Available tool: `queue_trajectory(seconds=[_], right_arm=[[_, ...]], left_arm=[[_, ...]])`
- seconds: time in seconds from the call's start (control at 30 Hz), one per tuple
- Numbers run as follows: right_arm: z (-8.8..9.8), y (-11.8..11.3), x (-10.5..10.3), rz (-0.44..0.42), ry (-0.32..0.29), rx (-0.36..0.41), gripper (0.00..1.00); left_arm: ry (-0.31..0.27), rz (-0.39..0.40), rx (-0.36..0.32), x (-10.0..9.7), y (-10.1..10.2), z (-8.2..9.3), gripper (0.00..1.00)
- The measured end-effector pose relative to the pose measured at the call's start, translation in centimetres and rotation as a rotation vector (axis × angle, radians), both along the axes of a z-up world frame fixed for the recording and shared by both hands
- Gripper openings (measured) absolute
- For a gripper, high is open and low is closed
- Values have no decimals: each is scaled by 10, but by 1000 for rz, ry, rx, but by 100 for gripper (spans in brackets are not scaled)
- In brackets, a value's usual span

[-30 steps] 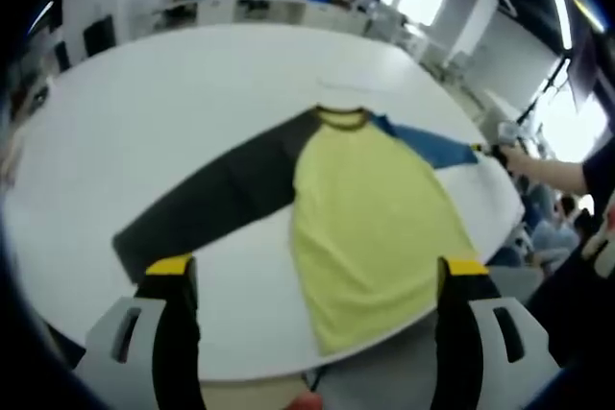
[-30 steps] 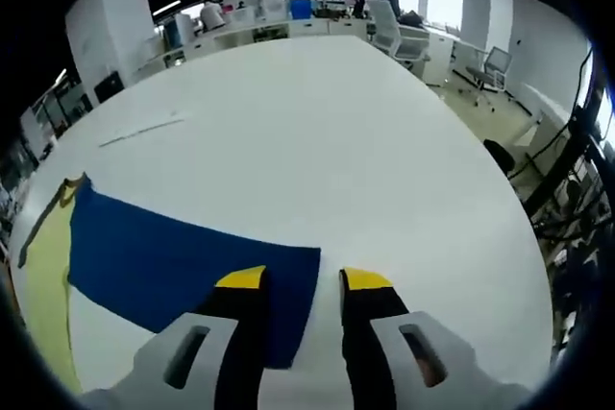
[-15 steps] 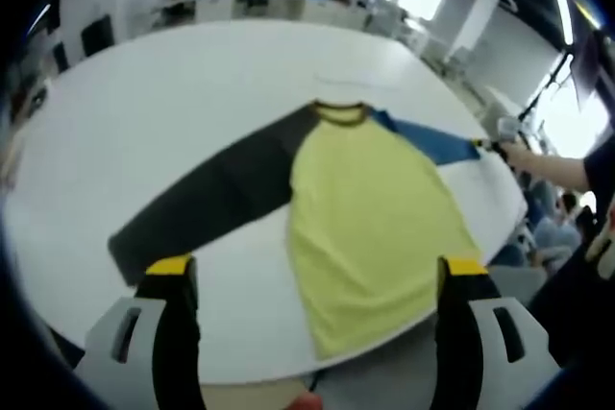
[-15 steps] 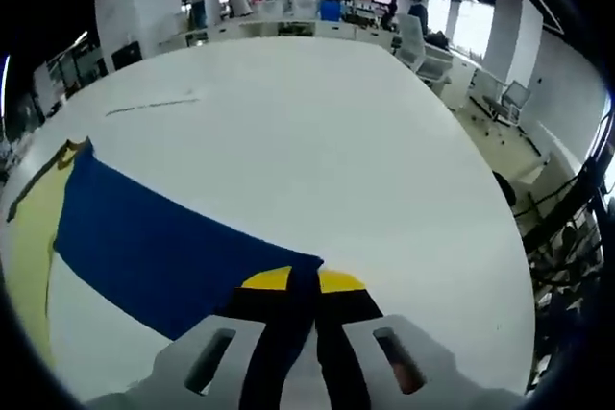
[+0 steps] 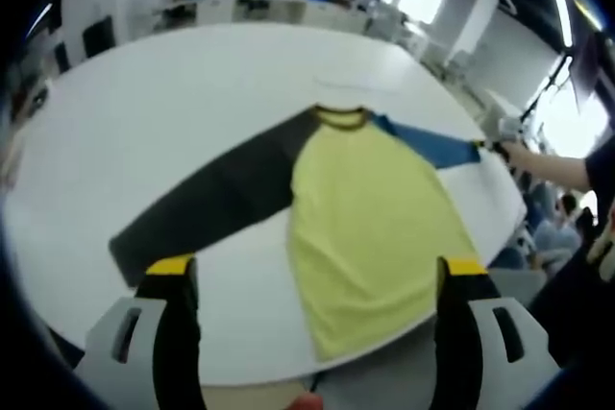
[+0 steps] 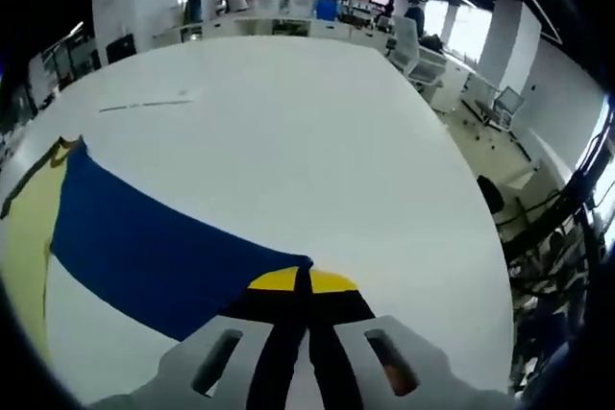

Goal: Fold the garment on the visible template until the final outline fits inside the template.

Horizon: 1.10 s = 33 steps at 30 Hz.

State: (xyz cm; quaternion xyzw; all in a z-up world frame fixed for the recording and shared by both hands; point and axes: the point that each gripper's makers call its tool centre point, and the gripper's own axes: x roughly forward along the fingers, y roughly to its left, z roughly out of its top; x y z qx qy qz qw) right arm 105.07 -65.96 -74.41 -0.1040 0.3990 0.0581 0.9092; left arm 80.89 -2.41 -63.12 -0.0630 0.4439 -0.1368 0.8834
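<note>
Shirt [image 5: 370, 208] lies limp on the table [image 6: 317, 132]; right tongs [image 6: 300, 280] pinch its blue cuff [image 6: 279, 271], left tongs [image 5: 312, 266] gape empty.

White round table [image 5: 144, 93] with one long-sleeved shirt [image 5: 370, 223] spread flat on it.
Shirt body is yellow, hem at the near edge of the table; dark sleeve [image 5: 207, 204] runs out toward the left edge, blue sleeve [image 6: 159, 256] toward the right edge, collar [image 5: 342, 118] points to the far side. A thin dark line [image 6: 144, 104] marks the tabletop beyond the blue sleeve.
</note>
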Motion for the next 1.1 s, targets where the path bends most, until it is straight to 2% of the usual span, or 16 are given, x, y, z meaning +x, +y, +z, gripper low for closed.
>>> queue_trajectory(seconds=[0.43,0.57,0.83,1.1], right_arm=[[42,2,-3,6,-23,-61,2],[63,12,-1,18,-49,-56,2],[108,36,0,79,-91,-108,2],[136,61,-9,128,-117,-137,2]], left_arm=[[-39,25,-33,-8,9,7,98],[-53,23,-48,-10,8,9,98],[-86,22,-80,-18,14,14,97],[-119,24,-92,-26,22,20,97]])
